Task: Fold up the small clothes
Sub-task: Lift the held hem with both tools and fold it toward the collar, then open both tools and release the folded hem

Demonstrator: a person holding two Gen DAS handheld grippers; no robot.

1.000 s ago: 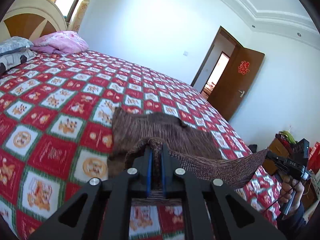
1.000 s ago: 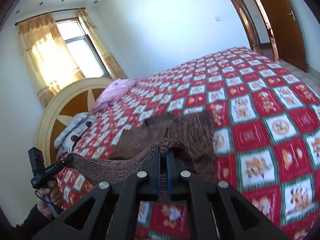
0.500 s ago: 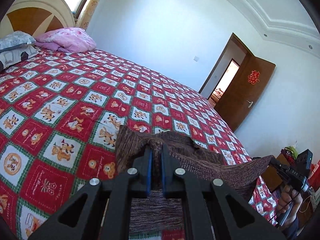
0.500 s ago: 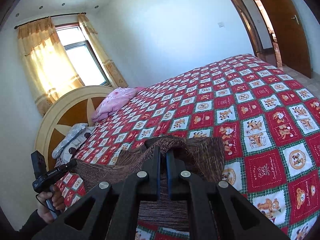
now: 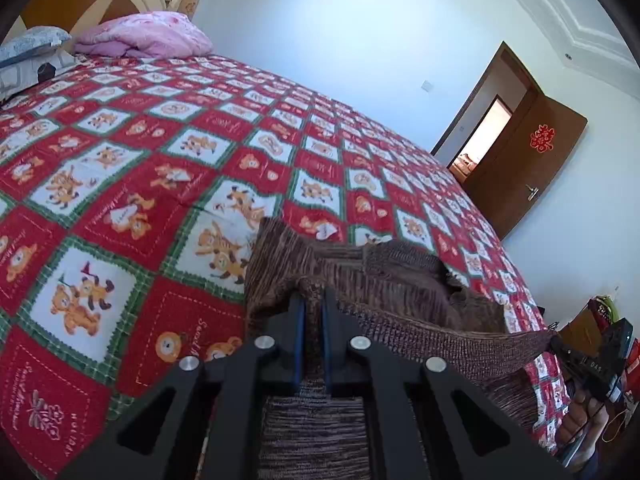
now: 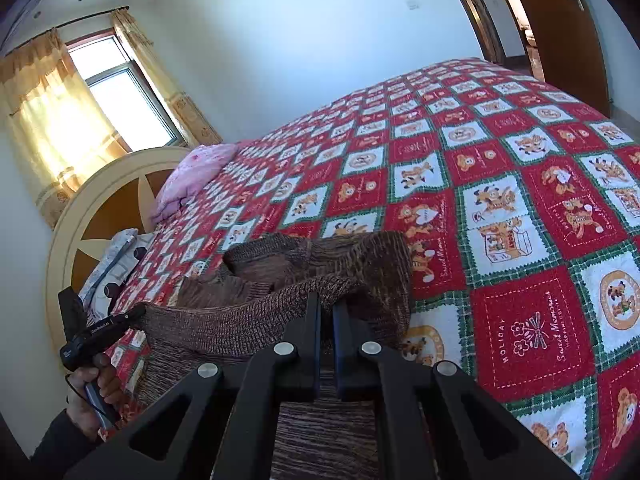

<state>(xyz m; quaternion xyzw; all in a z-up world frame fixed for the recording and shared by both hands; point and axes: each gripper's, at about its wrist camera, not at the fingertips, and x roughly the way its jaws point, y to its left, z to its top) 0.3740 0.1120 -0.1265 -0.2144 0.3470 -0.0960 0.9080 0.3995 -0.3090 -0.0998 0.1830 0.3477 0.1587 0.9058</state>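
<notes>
A small brown knitted garment [image 5: 384, 280] lies on the red patchwork bedspread [image 5: 120, 184]. My left gripper [image 5: 311, 300] is shut on one corner of its near edge. My right gripper [image 6: 326, 304] is shut on the other corner. The edge [image 6: 224, 320] hangs stretched between them, lifted over the part of the garment [image 6: 352, 256] that rests on the bed. Each view shows the other gripper at its side: the right one [image 5: 576, 356] in the left wrist view, the left one [image 6: 116, 320] in the right wrist view.
Pink pillow [image 5: 148, 36] and grey bedding [image 5: 28, 52] lie by the round headboard [image 6: 92, 216]. A window with yellow curtains [image 6: 52, 112] is behind it. An open brown door [image 5: 528, 160] stands past the bed's far side. A cluttered cabinet [image 5: 592, 320] stands at the right.
Both grippers have carried the held edge forward over the garment and lower toward the bed. The fold now covers more of the lying part.
</notes>
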